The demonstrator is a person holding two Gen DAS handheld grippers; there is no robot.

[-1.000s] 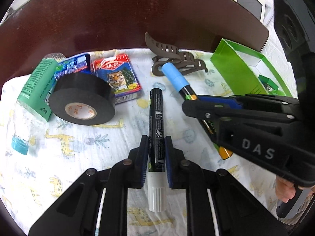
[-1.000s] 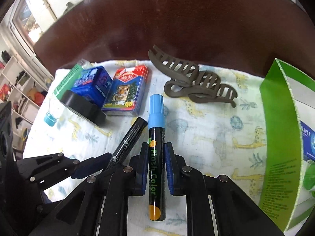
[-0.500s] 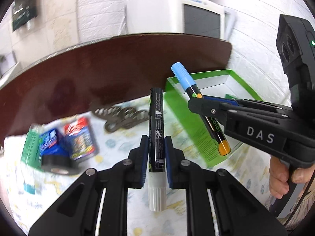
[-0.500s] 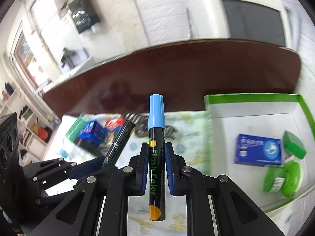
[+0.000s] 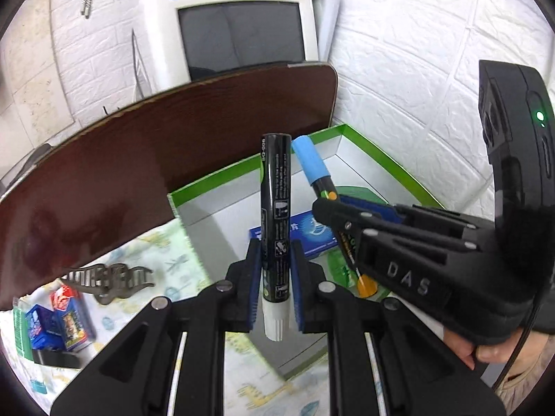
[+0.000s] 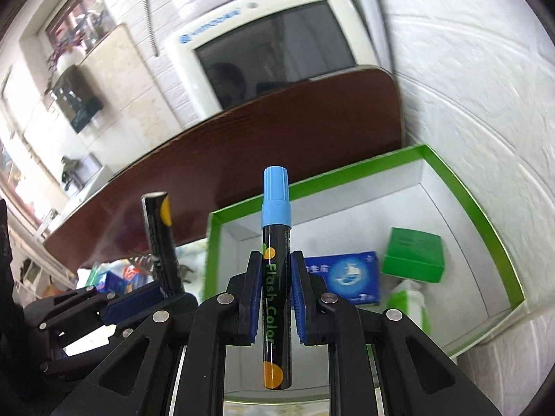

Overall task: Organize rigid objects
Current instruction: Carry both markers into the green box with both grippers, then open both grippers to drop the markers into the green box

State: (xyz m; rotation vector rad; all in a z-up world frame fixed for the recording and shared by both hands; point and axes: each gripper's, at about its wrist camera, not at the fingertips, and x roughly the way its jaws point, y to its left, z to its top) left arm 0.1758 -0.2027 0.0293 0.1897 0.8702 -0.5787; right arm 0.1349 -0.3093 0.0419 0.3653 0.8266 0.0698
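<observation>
Black plastic jaws of the left gripper [image 5: 275, 279] are clamped on a black marker [image 5: 276, 204] with a white end, gripped low on its barrel between blue pads [image 5: 255, 282] and pointing up and away from the camera. Beside it, to the right, the right gripper [image 6: 275, 289] is clamped in the same way on a blue-capped marker [image 6: 275, 260], whose black barrel is printed "Flash Color" and carries orange dots. In the left wrist view that second marker is seen tilted, its blue cap close beside the top of the black marker; whether the two touch cannot be told.

Both markers are held in the air over a green-edged box [image 6: 468, 204] with a white inside. On the floor of the box a blue packet [image 6: 350, 277], a small green box [image 6: 412, 254] and a round green item [image 5: 341, 267] are seen.

Left of the box, a patterned cloth [image 5: 173, 263] is spread on a dark brown table [image 5: 121, 173]. On the cloth lie a brown hair claw [image 5: 109, 280], a red card pack [image 5: 69, 315], a blue pack [image 5: 38, 326] and a roll of black tape [image 5: 55, 358]. Behind the table stands an old white monitor [image 5: 239, 27] against a white brick wall [image 5: 416, 52].
</observation>
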